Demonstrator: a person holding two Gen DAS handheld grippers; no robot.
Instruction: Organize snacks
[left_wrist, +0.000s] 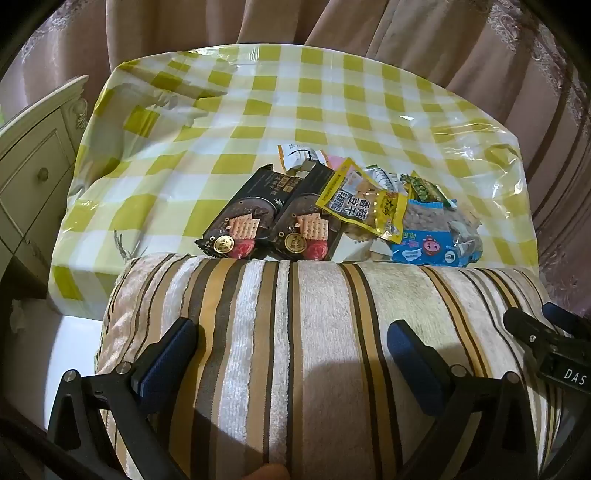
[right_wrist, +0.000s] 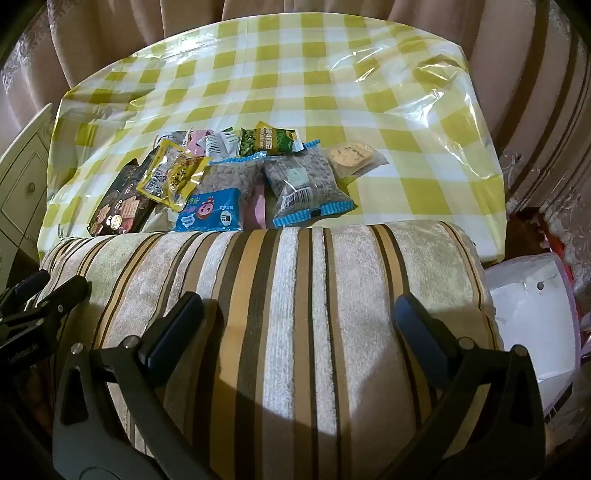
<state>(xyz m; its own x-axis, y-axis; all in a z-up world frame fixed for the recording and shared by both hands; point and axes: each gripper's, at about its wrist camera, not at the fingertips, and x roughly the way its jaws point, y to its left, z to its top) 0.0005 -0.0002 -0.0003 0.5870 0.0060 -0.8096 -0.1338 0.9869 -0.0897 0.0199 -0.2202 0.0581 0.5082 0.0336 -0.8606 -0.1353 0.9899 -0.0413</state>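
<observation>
A pile of snack packets lies on the yellow-checked table (left_wrist: 258, 110) near its front edge. It holds two black cracker packs (left_wrist: 240, 221), a yellow packet (left_wrist: 364, 206), a green pea packet (right_wrist: 267, 142), two blue-edged clear bags (right_wrist: 308, 188) and a small pale packet (right_wrist: 351, 157). My left gripper (left_wrist: 291, 347) is open and empty above a striped cushion, short of the pile. My right gripper (right_wrist: 299, 321) is open and empty above the same cushion (right_wrist: 280, 295).
The striped cushion (left_wrist: 295, 332) lies between both grippers and the table. A white cabinet (left_wrist: 33, 155) stands left of the table. Curtains (left_wrist: 480, 55) hang behind it. A white plastic bag (right_wrist: 532, 317) sits at the right.
</observation>
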